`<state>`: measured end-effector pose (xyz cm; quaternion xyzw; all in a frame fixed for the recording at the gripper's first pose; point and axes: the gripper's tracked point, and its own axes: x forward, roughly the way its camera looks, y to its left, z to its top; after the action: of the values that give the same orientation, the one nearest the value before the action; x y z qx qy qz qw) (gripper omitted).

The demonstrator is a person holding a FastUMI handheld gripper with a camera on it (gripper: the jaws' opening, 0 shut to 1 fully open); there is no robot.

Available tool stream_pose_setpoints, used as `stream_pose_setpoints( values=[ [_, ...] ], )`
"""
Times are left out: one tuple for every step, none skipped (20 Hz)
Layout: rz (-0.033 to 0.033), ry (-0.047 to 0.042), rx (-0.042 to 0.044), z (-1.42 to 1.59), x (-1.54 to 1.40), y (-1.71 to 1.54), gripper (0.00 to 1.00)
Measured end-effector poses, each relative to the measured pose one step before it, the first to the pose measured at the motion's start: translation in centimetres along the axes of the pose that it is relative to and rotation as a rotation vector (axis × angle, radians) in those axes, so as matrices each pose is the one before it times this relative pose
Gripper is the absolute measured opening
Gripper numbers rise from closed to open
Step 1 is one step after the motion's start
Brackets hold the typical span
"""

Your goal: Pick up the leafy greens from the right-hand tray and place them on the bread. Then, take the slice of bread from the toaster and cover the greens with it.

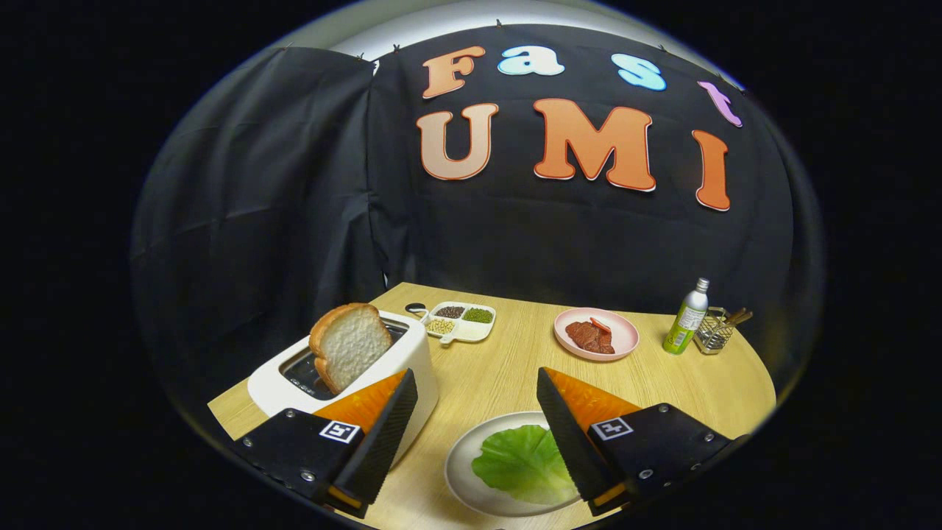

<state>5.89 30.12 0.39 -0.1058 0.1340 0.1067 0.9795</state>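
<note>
A green lettuce leaf [519, 460] lies on a white plate [458, 471] low between my fingers, its right part hidden under the right finger. A white toaster [418, 347] stands to the left, partly behind the left finger. A slice of bread [352, 342] sticks up from its slot, leaning a little. My gripper [475, 374] hovers above the wooden table [500, 368], open wide with nothing between the fingers. The leaf is nearer to me than the fingertips; the bread is just beyond and left of the left fingertip.
A pink plate [627, 337] with pieces of red meat [589, 336] sits beyond the right finger. A white divided dish [471, 333] of beans and seeds lies behind the toaster. A green bottle [686, 318] and a wire basket [712, 333] stand far right.
</note>
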Motion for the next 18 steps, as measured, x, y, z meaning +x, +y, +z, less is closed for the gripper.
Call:
stream_pose_setpoints(
  values=[
    [0.00087, -0.00145, -0.00313, 0.3, 0.114, 0.466, 0.98],
    [-0.0002, -0.00369, 0.00026, 0.381, 0.031, 0.461, 0.98],
    [0.00251, -0.00483, 0.00377, 0.408, 0.083, 0.573, 0.98],
    [0.00298, -0.00079, 0.00463, 0.353, 0.188, 0.57, 0.98],
    [-0.00011, 0.00317, 0.00532, 0.125, 0.077, 0.543, 0.98],
    [0.00081, 0.00557, 0.00187, 0.227, 0.067, 0.59, 0.98],
    [0.0005, -0.00002, 0.00062, 0.126, 0.094, 0.652, 0.98],
    [0.00117, -0.00564, -0.00071, 0.43, 0.141, 0.652, 0.98],
    [-0.00231, -0.00709, -0.00054, 0.293, 0.229, 0.597, 0.98],
    [-0.00404, -0.00537, -0.00113, 0.337, 0.229, 0.599, 0.98],
    [-0.0008, -0.0029, -0.00302, 0.095, 0.293, 0.619, 0.98],
    [0.00144, -0.00238, -0.00178, 0.193, 0.301, 0.792, 0.98],
    [-0.0007, -0.00198, -0.00496, 0.137, 0.207, 0.606, 0.98],
    [-0.00829, -0.0072, -0.0105, 0.281, 0.165, 0.411, 0.98],
    [-0.00927, -0.01488, -0.01063, 0.397, 0.145, 0.422, 0.98],
    [0.00017, -0.01349, -0.00689, 0.523, 0.183, 0.552, 0.98],
    [-0.00058, -0.00615, 0.00207, 0.19, 0.193, 0.486, 0.98],
    [0.0046, -0.00045, 0.00577, 0.165, 0.079, 0.586, 0.98]
  ],
)
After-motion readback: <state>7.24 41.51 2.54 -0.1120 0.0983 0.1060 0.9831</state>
